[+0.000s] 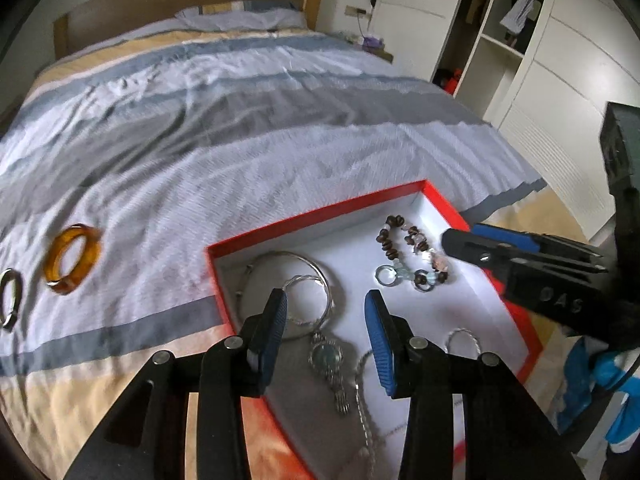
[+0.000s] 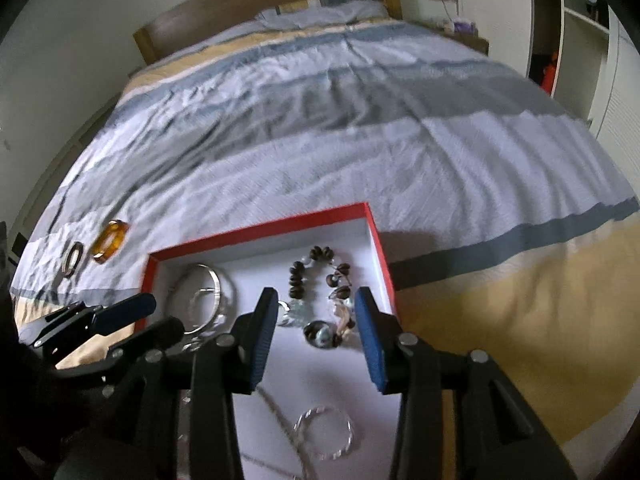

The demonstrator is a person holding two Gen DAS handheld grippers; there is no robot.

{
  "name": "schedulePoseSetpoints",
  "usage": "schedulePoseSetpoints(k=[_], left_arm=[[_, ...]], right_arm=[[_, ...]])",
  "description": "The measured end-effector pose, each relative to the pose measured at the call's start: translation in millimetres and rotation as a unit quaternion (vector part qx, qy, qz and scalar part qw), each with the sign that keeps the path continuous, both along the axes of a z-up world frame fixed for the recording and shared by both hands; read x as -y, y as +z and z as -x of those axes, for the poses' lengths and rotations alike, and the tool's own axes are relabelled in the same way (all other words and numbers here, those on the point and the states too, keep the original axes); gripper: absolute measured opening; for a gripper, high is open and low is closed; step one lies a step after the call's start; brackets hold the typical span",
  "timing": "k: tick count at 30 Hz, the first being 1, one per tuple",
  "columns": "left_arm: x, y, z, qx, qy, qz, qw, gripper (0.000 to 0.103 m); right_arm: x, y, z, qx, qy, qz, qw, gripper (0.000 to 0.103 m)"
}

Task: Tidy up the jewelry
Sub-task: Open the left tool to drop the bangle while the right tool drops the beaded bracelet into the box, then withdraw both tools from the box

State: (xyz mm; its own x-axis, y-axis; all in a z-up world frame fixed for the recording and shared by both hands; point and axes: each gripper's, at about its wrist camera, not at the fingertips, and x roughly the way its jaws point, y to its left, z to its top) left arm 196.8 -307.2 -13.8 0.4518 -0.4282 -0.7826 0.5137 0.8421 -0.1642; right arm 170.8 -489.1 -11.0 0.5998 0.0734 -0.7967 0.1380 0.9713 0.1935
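Note:
A red box with a white inside (image 1: 320, 216) (image 2: 260, 229) lies on the bed. It holds a brown bead bracelet (image 1: 412, 254) (image 2: 320, 280), silver bangles (image 1: 292, 292) (image 2: 200, 300), a watch (image 1: 330, 364), a chain (image 1: 366, 420) and a twisted silver ring (image 2: 324, 432). An amber bangle (image 1: 72, 258) (image 2: 109, 240) and a silver ring (image 1: 10, 300) (image 2: 72, 259) lie on the bedspread left of the box. My left gripper (image 1: 326, 302) is open and empty over the box. My right gripper (image 2: 316, 300) is open and empty over the bead bracelet.
The striped bedspread (image 1: 240, 120) covers the bed up to a wooden headboard (image 1: 180, 4). A white wardrobe with open shelves (image 1: 520, 60) stands to the right. The right gripper shows in the left wrist view (image 1: 520, 256), at the box's right edge.

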Motion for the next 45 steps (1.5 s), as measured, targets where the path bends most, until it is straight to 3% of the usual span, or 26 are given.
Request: schedulePoseSetpoints(k=[4, 7, 9, 15, 21, 31, 45], left_arm=[[-15.6, 20.4, 22.6, 0.014, 0.011, 0.006, 0.9998, 0.041], [-28.5, 35.2, 44.8, 0.023, 0.020, 0.003, 0.9995, 0.047], [-36.6, 44.7, 61.8, 0.032, 0.023, -0.010, 0.9992, 0.056], [-59.7, 73.2, 110.1, 0.077, 0.038, -0.039, 0.9956, 0.066], [-91.8, 103.8, 145.7, 0.124, 0.072, -0.042, 0.9888, 0.076], [-146.8, 137.0, 189.8, 0.178, 0.114, -0.035, 0.9768, 0.083], [-208.4, 160.2, 235.5, 0.228, 0.173, -0.012, 0.9582, 0.087]], right_arm=[[0.9, 24.8, 27.2, 0.022, -0.011, -0.004, 1.000, 0.038], [-2.8, 38.2, 50.1, 0.033, -0.017, -0.010, 0.999, 0.038], [-9.8, 44.4, 65.1, 0.037, -0.016, -0.013, 0.999, 0.038], [-37.6, 58.3, 103.6, 0.048, -0.008, -0.020, 0.999, 0.038], [-66.3, 80.5, 136.0, 0.068, 0.002, -0.017, 0.998, 0.038], [-109.5, 121.1, 173.5, 0.102, 0.015, 0.001, 0.995, 0.038], [-176.3, 143.7, 199.3, 0.122, 0.062, 0.035, 0.990, 0.038]])
